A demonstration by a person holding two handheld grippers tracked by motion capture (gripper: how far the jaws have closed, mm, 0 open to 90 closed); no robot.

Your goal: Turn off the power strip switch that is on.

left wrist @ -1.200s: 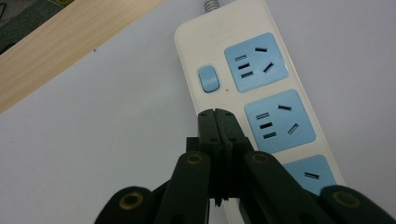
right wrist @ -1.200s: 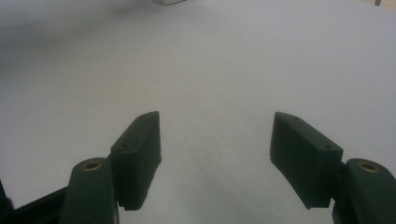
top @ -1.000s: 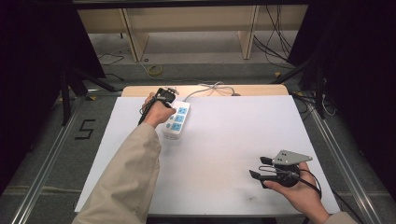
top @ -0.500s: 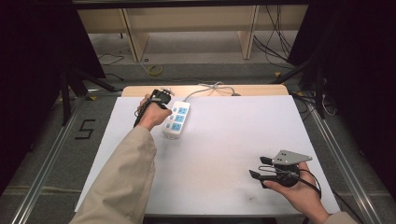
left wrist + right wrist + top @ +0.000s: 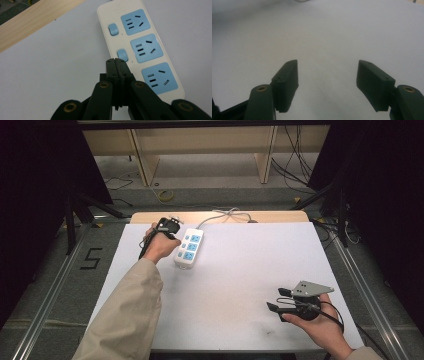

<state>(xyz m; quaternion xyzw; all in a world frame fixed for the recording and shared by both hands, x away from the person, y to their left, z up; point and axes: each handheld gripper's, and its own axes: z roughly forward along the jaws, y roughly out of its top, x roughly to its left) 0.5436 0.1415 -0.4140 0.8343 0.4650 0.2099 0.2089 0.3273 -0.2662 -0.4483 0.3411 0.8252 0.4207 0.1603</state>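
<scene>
A white plastic power strip (image 5: 188,249), a long rounded block with three pale blue socket faces and small blue rocker switches, is lying near the far left corner of the desk (image 5: 250,270), whose top is covered by a smooth matte white sheet with a strip of light wood showing along the far edge. The strip's grey cable (image 5: 220,215) is curling off over that wooden edge.

The left gripper (image 5: 170,226), a black plastic tool, is being held by the person's left hand (image 5: 159,247), which is coming out of a beige fabric sleeve (image 5: 125,320), just beside the strip's left long side. In the left gripper view its two jaws are pressed flat together with nothing between them, and their joined tip (image 5: 116,61) is sitting right at the middle blue switch (image 5: 122,55); whether it is touching the button cannot be told.

The right gripper (image 5: 276,300), black with a grey three-cornered plate on top, is resting in the right hand (image 5: 315,325) near the near right corner of the desk, well apart from the strip. In the right gripper view its blocky, dull black jaws are standing wide apart over the bare white sheet (image 5: 324,37).

Compared with a second ago, the left gripper is sitting slightly farther toward the far edge, alongside the strip; the right hand and the power strip are lying where they were.
</scene>
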